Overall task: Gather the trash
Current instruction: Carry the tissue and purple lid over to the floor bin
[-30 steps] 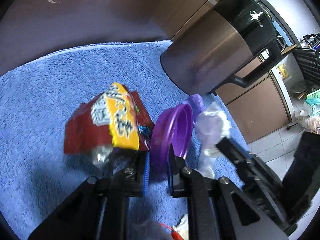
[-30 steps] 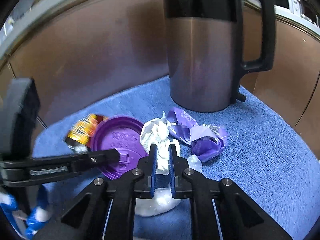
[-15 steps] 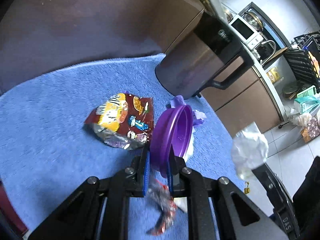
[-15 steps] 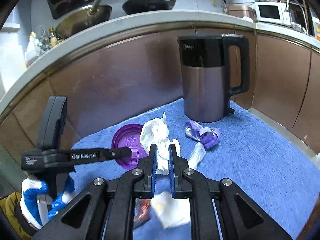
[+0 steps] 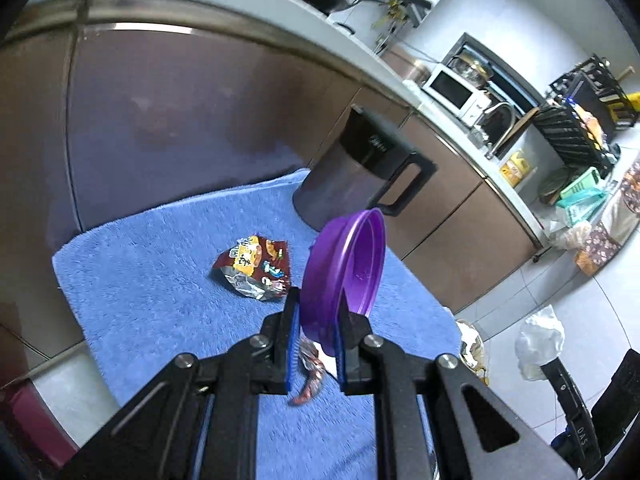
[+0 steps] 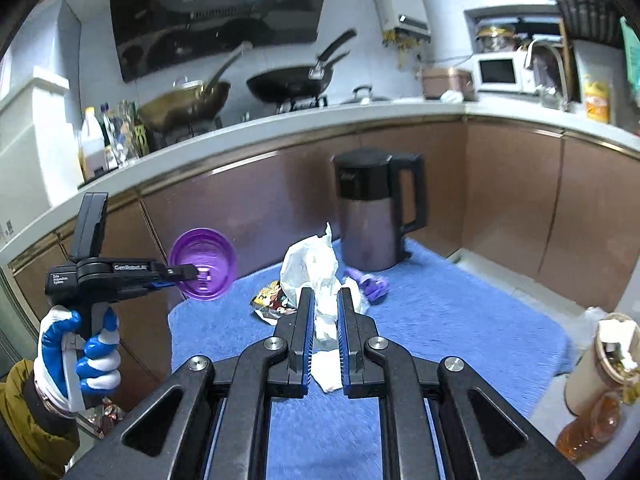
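My left gripper [image 5: 316, 308] is shut on the rim of a purple plastic lid [image 5: 344, 272], held on edge above the blue towel mat [image 5: 160, 272]. In the right wrist view the left gripper [image 6: 192, 270] carries that lid [image 6: 202, 264] at the left, held by a gloved hand [image 6: 76, 352]. My right gripper [image 6: 323, 312] is shut on a crumpled white tissue [image 6: 312, 264], also lifted off the mat [image 6: 460, 320]. On the mat lie a red-and-yellow snack wrapper [image 5: 256, 268], a crumpled purple wrapper [image 6: 370, 280], another white tissue [image 6: 328, 368] and a small red wrapper [image 5: 308, 380].
A dark electric kettle [image 6: 372, 216] stands at the mat's far edge against brown cabinet fronts [image 6: 520, 208]. A paper cup stuffed with scraps [image 6: 600, 364] and an amber bottle [image 6: 588, 432] stand on the floor at the right. Above runs a worktop with pans and a microwave.
Both grippers have risen and drawn back from the mat, the left carrying the purple lid, the right the white tissue. The kettle and the remaining wrappers now look smaller and farther off.
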A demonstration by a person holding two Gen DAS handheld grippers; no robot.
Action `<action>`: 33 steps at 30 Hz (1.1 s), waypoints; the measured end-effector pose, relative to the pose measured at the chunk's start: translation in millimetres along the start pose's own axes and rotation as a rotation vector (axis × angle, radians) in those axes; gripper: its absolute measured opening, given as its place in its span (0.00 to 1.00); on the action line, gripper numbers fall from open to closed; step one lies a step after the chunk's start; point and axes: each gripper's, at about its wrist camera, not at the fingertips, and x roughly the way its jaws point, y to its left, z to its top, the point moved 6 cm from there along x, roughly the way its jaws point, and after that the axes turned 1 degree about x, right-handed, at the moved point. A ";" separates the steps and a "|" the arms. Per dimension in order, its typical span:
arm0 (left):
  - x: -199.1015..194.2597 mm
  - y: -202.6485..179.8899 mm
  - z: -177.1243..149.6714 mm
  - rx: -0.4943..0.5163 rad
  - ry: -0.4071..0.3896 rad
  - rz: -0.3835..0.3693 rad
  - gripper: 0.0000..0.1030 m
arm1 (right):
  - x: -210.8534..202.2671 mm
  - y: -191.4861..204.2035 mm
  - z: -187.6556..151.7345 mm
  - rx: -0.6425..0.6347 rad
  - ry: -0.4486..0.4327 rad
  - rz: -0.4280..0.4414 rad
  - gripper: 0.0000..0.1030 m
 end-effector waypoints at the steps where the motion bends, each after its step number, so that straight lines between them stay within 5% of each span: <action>1: -4.4 -4.5 -1.0 0.005 -0.004 -0.002 0.13 | -16.4 -2.4 0.3 0.005 -0.017 -0.012 0.10; 10: -47.7 -60.1 -28.1 0.077 -0.016 -0.074 0.13 | -117.7 -33.3 -6.2 0.056 -0.107 -0.114 0.10; 18: -47.3 -122.0 -64.5 0.164 0.029 -0.153 0.13 | -187.4 -76.8 -25.3 0.118 -0.167 -0.232 0.10; 33: 71.5 -251.2 -231.2 0.425 0.383 -0.230 0.13 | -214.1 -188.5 -153.7 0.367 -0.068 -0.407 0.11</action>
